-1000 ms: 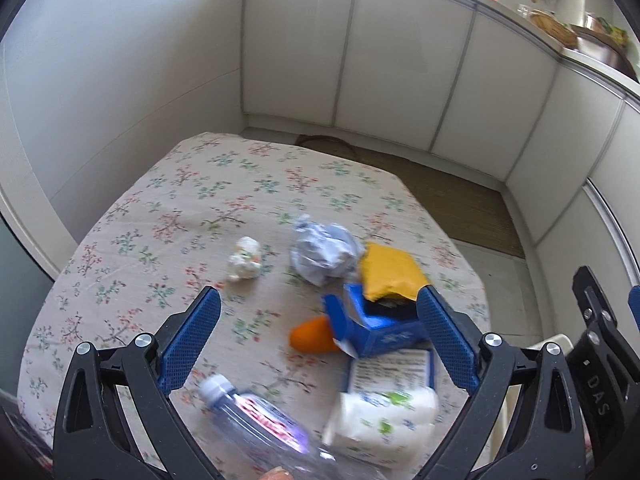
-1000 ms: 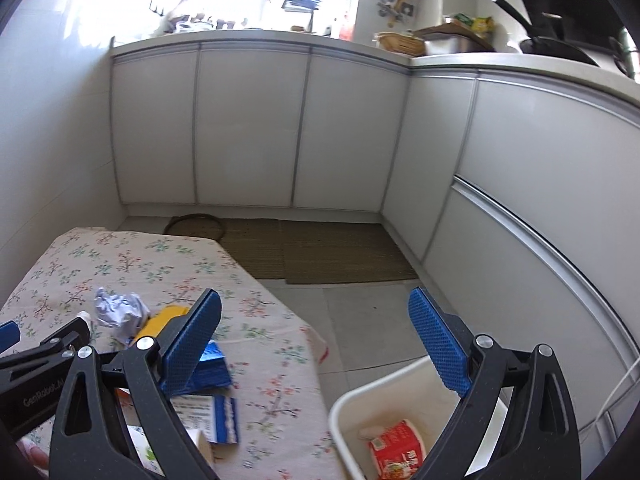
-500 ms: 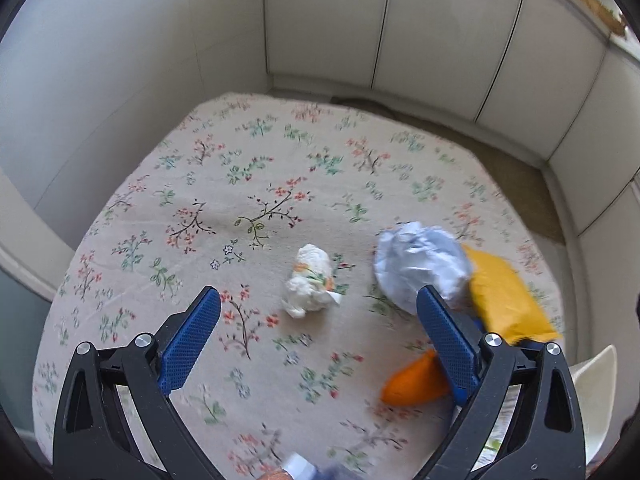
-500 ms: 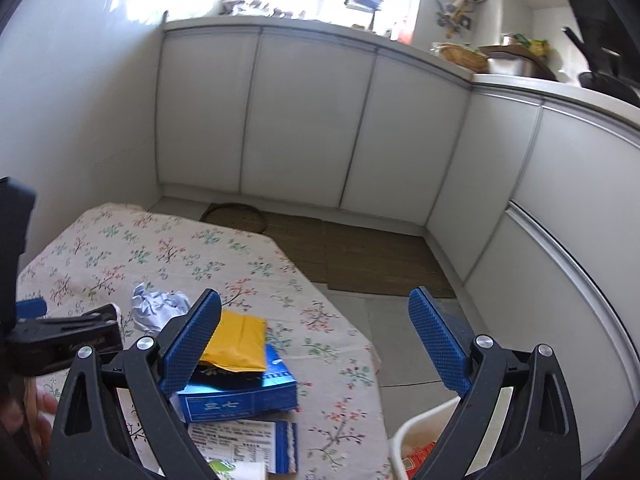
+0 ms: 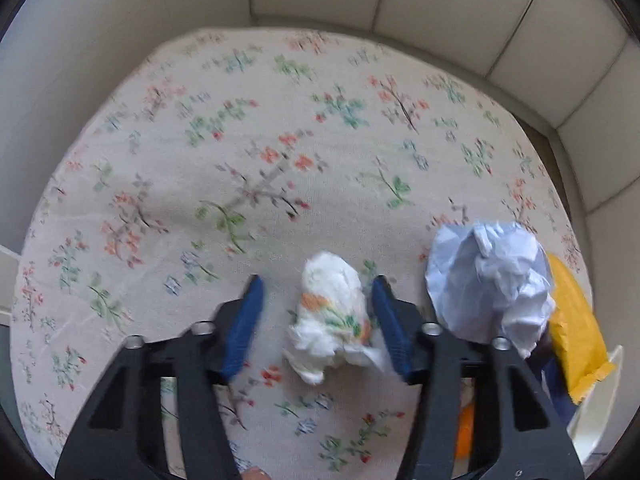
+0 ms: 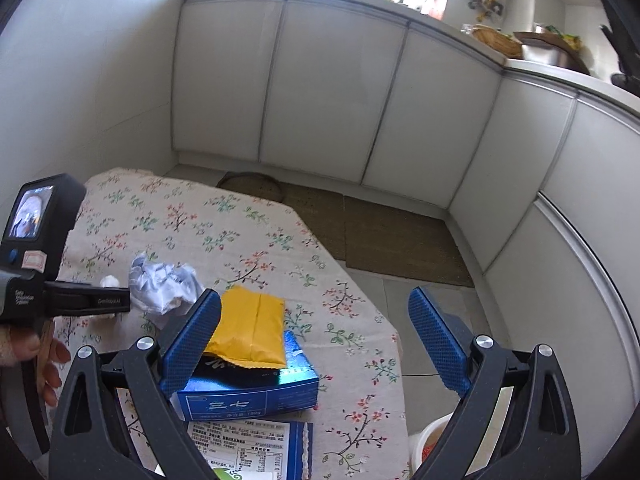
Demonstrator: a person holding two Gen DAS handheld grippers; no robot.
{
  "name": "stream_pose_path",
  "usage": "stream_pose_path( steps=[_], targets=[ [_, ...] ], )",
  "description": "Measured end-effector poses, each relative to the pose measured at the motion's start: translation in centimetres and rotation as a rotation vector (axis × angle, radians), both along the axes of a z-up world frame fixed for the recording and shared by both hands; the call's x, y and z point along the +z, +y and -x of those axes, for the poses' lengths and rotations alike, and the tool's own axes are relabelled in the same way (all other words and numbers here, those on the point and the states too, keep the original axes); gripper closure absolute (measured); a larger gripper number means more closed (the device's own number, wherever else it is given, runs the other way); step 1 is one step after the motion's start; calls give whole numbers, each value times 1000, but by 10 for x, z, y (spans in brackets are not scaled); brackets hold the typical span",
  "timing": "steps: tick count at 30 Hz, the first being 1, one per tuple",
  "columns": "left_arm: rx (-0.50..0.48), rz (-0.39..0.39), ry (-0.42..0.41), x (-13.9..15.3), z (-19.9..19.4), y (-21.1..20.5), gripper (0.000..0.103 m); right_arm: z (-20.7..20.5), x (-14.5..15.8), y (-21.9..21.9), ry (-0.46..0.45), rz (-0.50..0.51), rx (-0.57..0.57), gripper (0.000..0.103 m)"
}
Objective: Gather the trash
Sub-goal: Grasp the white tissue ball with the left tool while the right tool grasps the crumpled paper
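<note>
The left gripper (image 5: 316, 312) is being closed around a white tissue ball (image 5: 330, 316), with a gap on one side. The right gripper (image 6: 314, 334) is held wide, with nothing inside.

A small crumpled white tissue wad with orange and green print (image 5: 330, 314) is lying on the flower-patterned counter (image 5: 248, 152), sitting between the two blue pads of the left gripper (image 5: 316, 312), whose jaws are closing around it; its right edge is looking to be against the right pad while a gap is showing on the left. Just outside that gripper's right finger, a larger ball of crumpled pale blue paper (image 5: 490, 280) is resting. Beyond it, a flat yellow plastic packet (image 6: 250, 326) is lying tilted atop a blue cardboard box (image 6: 248, 394), just beside the left finger of the right gripper (image 6: 314, 338).
</note>
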State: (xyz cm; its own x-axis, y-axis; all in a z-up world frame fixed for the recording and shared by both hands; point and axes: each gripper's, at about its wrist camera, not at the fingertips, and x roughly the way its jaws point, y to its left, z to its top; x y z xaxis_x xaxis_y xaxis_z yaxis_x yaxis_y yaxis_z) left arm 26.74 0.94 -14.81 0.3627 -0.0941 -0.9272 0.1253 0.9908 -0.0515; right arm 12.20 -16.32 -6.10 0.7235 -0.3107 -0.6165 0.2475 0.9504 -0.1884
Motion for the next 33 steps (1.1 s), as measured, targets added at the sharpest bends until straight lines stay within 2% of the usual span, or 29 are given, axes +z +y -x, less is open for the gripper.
stream_pose_path(
  steps=[1,5,9,11,16,23,29,31,32,33],
  targets=[
    [0,3,-3,0,0,2,73,-1,-1,2,5,3,13,11],
    [28,73,10,4,2,19,74,-11,-7,16,40,12,88,11],
    [48,118,6,19,11,41,74,-35,-10,35,81,78,188,11],
    [51,126,-13,31,17,49,74,-53,-14,45,137,79,250,11],
    [63,165,-48,62,32,68,74,-89,-31,64,297,3,382,11],
    [80,233,-75,88,41,94,74,-121,-53,70,426,-44,372,9],
    [84,255,-73,84,37,96,74,-135,-70,72,503,-36,354,9],
    [81,256,-65,81,36,96,74,-136,-75,73,517,-31,354,14],
    [81,258,-63,81,36,96,74,-137,-77,73,528,-41,356,29],
    [82,261,-61,80,35,97,74,-138,-81,72,550,-73,357,37]
  ],
)
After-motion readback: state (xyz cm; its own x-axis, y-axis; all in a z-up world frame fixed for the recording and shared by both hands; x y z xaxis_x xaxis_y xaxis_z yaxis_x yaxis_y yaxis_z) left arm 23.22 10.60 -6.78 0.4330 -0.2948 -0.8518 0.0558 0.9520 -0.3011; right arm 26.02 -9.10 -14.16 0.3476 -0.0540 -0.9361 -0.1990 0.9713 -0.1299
